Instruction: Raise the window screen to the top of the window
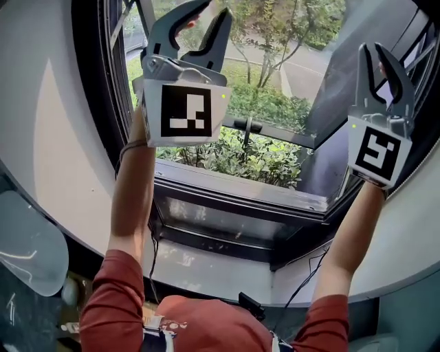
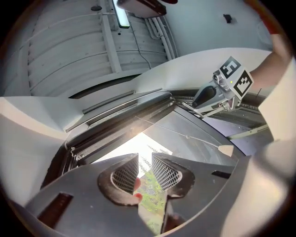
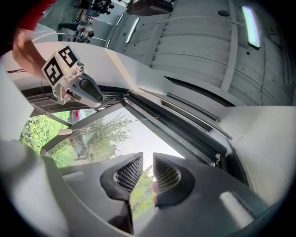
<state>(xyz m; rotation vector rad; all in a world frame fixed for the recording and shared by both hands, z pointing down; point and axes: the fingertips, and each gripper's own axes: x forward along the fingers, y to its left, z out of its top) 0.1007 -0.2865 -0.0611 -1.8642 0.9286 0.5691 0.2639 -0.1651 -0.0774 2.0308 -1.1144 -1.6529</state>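
Your left gripper and right gripper are both held up in front of the open window, well apart from each other, touching nothing; left jaws stand narrowly apart, only greenery showing through the gap; right jaws likewise, a narrow gap, nothing held; the window screen reads as the dark bar lying along the top edge of the frame, beyond both sets of jaws; a thin cord ending in a pale tab runs from it across the pane; shrubs outside, below the sill.
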